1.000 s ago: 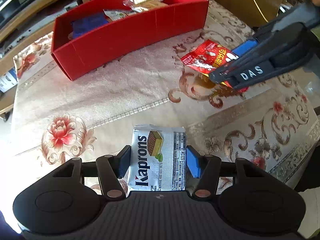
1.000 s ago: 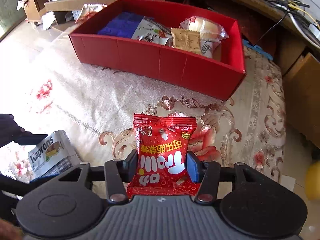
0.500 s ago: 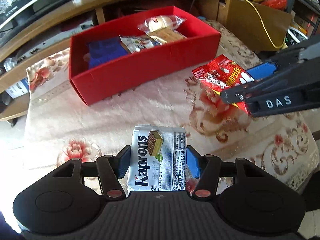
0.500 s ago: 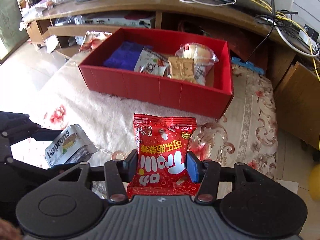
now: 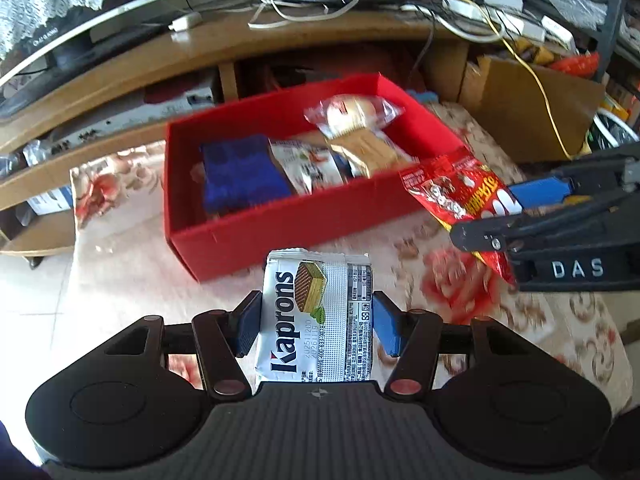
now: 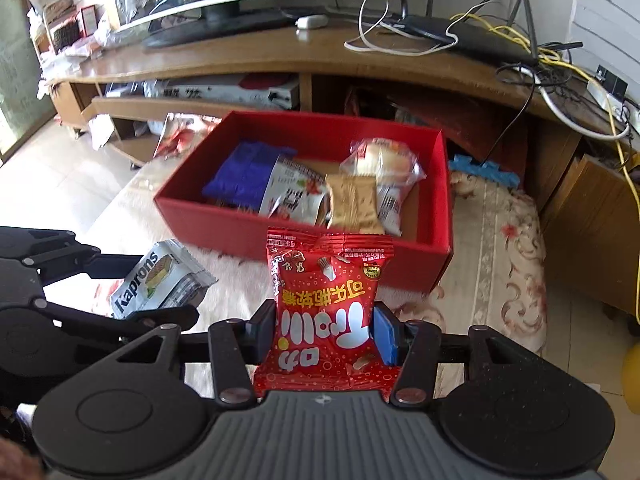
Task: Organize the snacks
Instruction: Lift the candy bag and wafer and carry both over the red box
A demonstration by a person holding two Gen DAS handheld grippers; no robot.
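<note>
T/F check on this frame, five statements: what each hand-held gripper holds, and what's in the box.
1. The left hand-held gripper is shut on the Kaprons wafer pack. True.
2. The right hand-held gripper is empty. False: it is shut on the red candy bag.
3. The red box already holds several snacks. True.
4. The blue packet lies on the cloth outside the box. False: it lies inside the box.
5. The wafer pack rests in the box. False: it is held in front of the box.

"Kaprons" wafer pack; "DAS" tool
</note>
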